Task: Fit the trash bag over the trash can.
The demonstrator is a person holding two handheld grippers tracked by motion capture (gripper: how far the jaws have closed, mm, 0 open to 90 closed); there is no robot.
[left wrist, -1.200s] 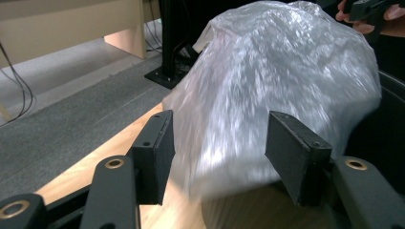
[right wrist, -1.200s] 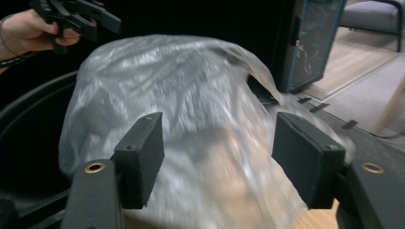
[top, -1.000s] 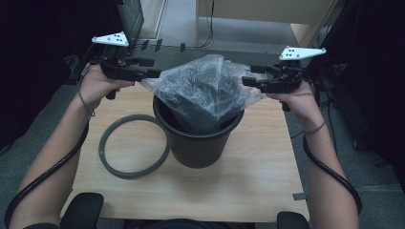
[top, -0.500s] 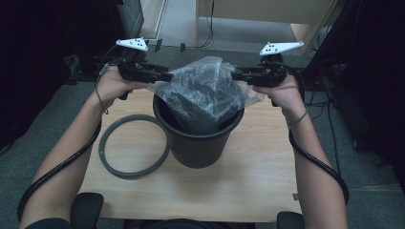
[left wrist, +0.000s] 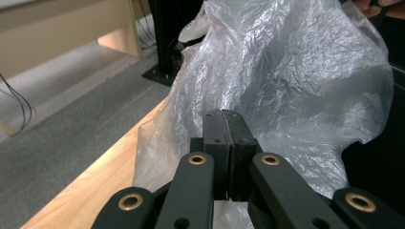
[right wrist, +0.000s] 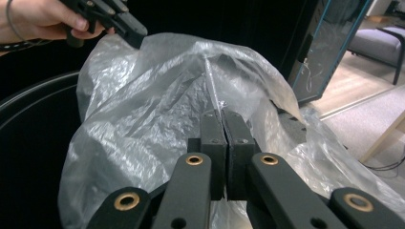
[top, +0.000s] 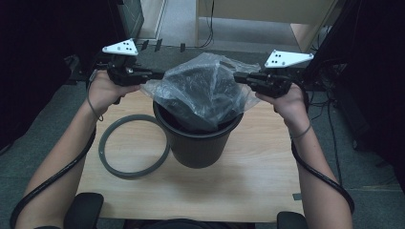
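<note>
Now the clear plastic bag (top: 203, 93) sits bunched in the black bin (top: 198, 143) on the tabletop (top: 258, 176). Left gripper (top: 160, 75) and right gripper (top: 237, 77) have just been closing, apparently pinching opposite bag edges. Grey ring (top: 133, 145) lies beside the bin.

A clear, faintly grey plastic bag (top: 203, 90) is seen, crinkled all over and streaked with white glints (in the left gripper view (left wrist: 296, 71) it reads almost silvery). Through it the black of the bin (top: 198, 145) is shown, and the bin's wall is matt black throughout. A dull grey-green ring (top: 133, 145) is laid on the table (top: 258, 186), whose top is pale wood with a fine straight grain. Both grippers, left (top: 153, 75) and right (top: 241, 78), are black, with brass-coloured rivets at the joints, and each is topped by a light grey plate marked with small dark dots. The floor (top: 28, 124) is covered in flat grey carpet.
</note>
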